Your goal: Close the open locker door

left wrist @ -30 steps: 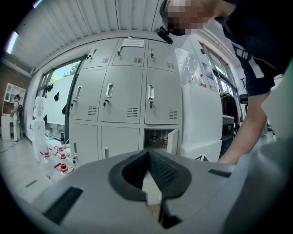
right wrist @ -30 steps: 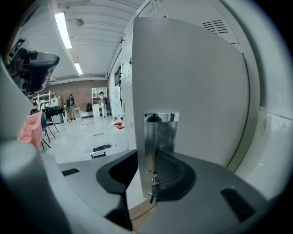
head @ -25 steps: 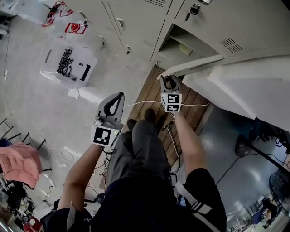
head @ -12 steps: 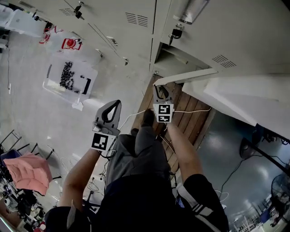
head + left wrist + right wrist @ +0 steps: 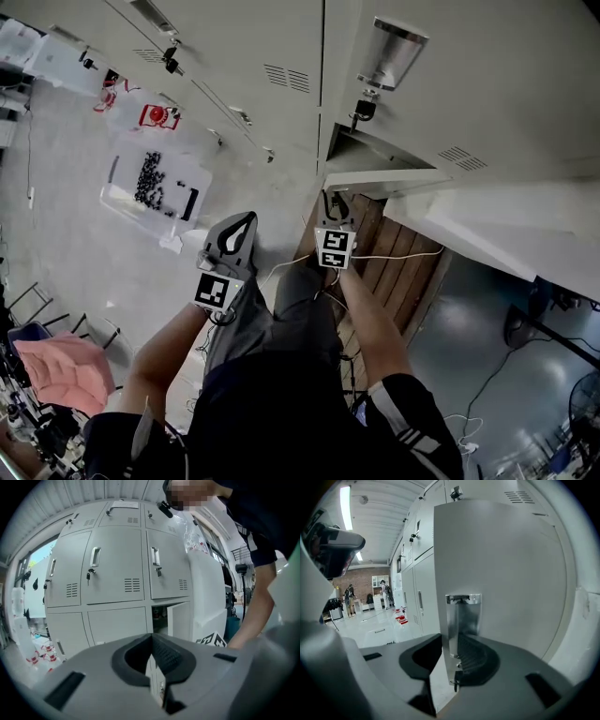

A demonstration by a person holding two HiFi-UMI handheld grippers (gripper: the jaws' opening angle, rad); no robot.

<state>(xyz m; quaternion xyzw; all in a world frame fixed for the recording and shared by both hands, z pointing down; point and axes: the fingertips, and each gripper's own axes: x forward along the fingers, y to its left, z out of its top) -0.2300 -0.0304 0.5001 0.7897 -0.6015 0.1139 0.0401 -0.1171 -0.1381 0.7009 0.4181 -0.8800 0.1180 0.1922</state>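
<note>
The grey lockers [image 5: 253, 56] have one lower door open [image 5: 389, 178], seen edge-on in the head view, with the dark compartment [image 5: 361, 148] behind it. My right gripper [image 5: 333, 200] is at the door's free edge. In the right gripper view the door face [image 5: 501, 564] fills the frame, and the gripper [image 5: 452, 654] is shut on the door's metal handle [image 5: 461, 616]. My left gripper [image 5: 242, 225] hangs in the air left of the door, shut and holding nothing. In the left gripper view the shut gripper [image 5: 151, 651] faces the lockers, and the open door [image 5: 180, 620] shows beyond it.
A wooden pallet [image 5: 398, 277] lies on the floor under the door, with a white cable [image 5: 398, 255] across it. A clear box of black parts [image 5: 155, 183] sits on the floor to the left. A big white casing [image 5: 506, 225] stands right of the door. The person's legs are below.
The right gripper has gone toward the lockers with the door handle in it, and the door has swung nearer the locker face. The left gripper has drifted the same way.
</note>
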